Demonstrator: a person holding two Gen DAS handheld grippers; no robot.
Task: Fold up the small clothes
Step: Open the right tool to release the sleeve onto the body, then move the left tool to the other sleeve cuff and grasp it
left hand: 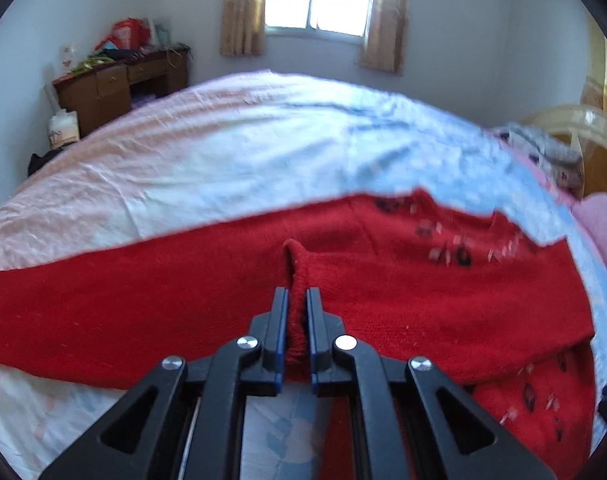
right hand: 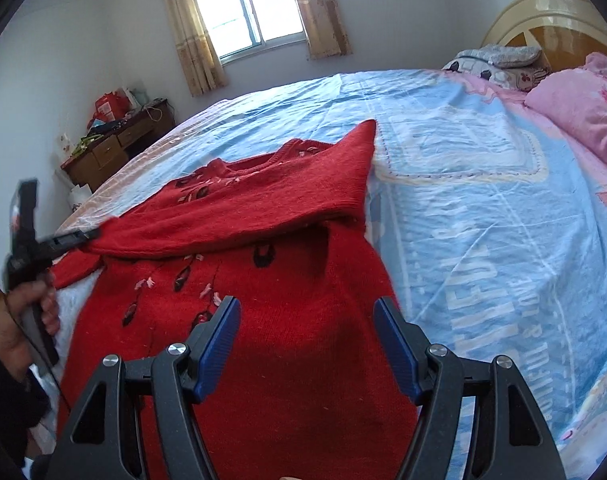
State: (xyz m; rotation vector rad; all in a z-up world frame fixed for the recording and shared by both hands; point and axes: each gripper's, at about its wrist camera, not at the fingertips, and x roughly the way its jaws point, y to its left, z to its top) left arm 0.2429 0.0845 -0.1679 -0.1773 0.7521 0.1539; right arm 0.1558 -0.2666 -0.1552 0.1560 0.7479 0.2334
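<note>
On the bed (right hand: 463, 184), a red sweater (right hand: 287, 320) lies spread over the blue and pink sheet, one sleeve (right hand: 239, 216) folded across the chest. Left gripper (left hand: 297, 294) is closed tight on a pinched ridge of red knit at the sleeve's cuff end; in the right wrist view the person's hand (right hand: 19, 320) grips its handle at the sweater's left edge. Right gripper (right hand: 307, 306) hangs over the sweater's lower body, jaws wide apart, nothing between the blue pads. Far corner: wooden desk (left hand: 115, 84), cluttered.
</note>
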